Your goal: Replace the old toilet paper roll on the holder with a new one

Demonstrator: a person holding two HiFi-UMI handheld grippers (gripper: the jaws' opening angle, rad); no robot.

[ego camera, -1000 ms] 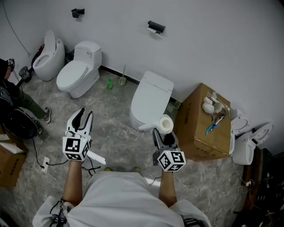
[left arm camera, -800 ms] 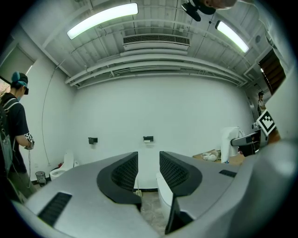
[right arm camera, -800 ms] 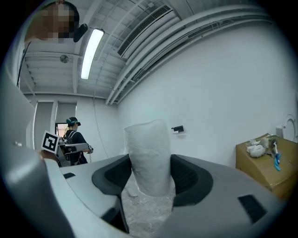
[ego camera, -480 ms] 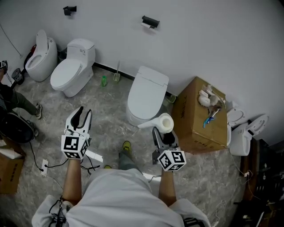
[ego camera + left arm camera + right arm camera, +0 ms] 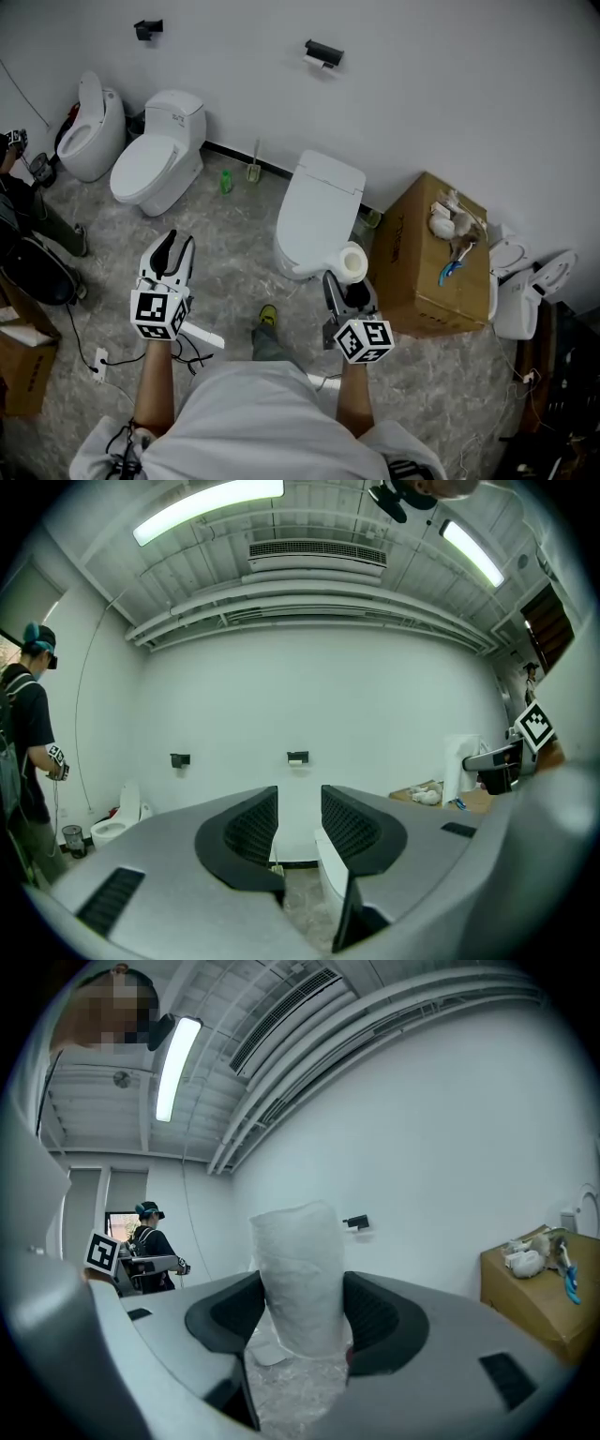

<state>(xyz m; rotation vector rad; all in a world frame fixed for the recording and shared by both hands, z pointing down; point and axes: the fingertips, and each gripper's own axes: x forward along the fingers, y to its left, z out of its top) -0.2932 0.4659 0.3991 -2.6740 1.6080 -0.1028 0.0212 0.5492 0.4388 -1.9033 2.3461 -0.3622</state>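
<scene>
Left tongs (image 5: 174, 246): released, jaws apart, nothing between them.
Right tongs (image 5: 345, 281): clenched on the new roll (image 5: 352, 263), which stands upright between the pads.
Holder (image 5: 326, 54): on the wall above the toilet (image 5: 319, 208) (well apart from both tongs).
Edges: toilet front directly ahead of the roll; cardboard box (image 5: 433, 262) near on the right.
Open room: bare floor (image 5: 234, 267) ahead of the left tongs.

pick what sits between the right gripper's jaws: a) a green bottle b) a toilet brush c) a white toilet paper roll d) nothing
c: the right gripper clamps a white toilet paper roll between its jaws, as its own view shows.
</scene>
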